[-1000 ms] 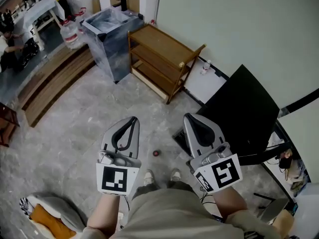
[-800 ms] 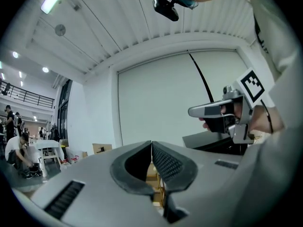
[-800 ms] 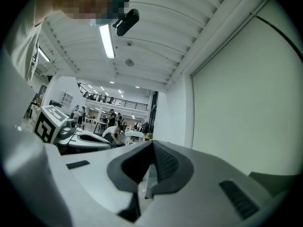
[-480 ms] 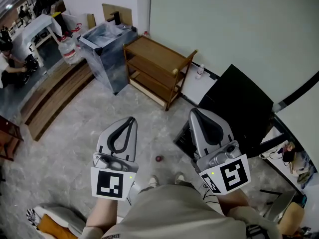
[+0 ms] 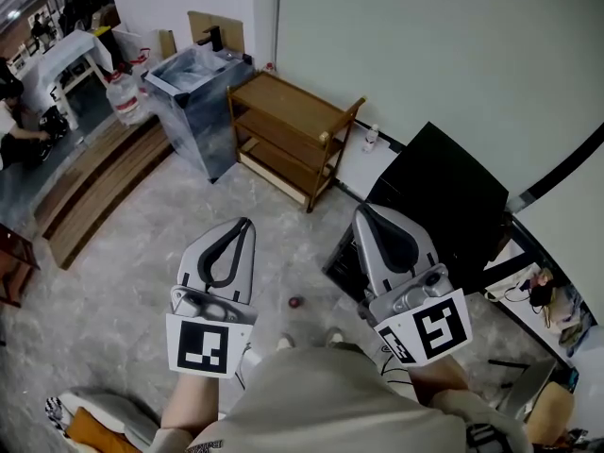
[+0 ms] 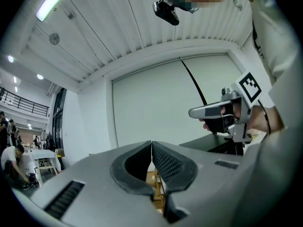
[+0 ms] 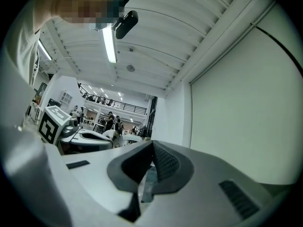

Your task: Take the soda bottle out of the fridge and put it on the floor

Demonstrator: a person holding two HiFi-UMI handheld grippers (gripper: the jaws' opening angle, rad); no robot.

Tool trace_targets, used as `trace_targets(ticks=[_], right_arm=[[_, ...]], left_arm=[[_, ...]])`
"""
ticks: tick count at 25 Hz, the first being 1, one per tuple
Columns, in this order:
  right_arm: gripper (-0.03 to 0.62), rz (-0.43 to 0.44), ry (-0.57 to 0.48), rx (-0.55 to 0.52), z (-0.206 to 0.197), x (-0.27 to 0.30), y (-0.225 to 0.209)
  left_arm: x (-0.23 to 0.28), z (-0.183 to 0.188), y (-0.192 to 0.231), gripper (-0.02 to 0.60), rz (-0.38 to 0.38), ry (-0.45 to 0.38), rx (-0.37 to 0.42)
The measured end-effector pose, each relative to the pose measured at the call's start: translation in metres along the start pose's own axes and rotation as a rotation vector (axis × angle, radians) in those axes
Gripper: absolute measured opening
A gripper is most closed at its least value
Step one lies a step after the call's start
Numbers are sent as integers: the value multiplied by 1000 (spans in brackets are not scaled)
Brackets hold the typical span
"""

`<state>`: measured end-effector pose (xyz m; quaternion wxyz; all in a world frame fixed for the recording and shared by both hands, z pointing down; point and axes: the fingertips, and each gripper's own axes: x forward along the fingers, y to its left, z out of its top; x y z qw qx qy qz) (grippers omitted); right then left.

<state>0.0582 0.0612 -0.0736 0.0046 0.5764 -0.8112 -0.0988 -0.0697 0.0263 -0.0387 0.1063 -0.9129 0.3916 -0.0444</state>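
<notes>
Left gripper (image 5: 243,225), right gripper (image 5: 366,213) raised slightly — both clenched, empty | small bottle (image 5: 371,138) seen on floor (image 5: 142,253), far-left of fridge (image 5: 453,206) | level hold advised

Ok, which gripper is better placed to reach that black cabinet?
Right, probably: the right gripper sits next to the black cabinet, while the left gripper is over the floor, farther from it.
</notes>
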Motion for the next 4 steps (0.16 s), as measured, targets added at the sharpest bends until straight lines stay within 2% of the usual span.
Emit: trace_targets(ticks=[4], right_arm=[[-5, -1, 16, -1, -5, -3, 0]], left_arm=[[-5, -4, 0, 8, 8, 3, -8]])
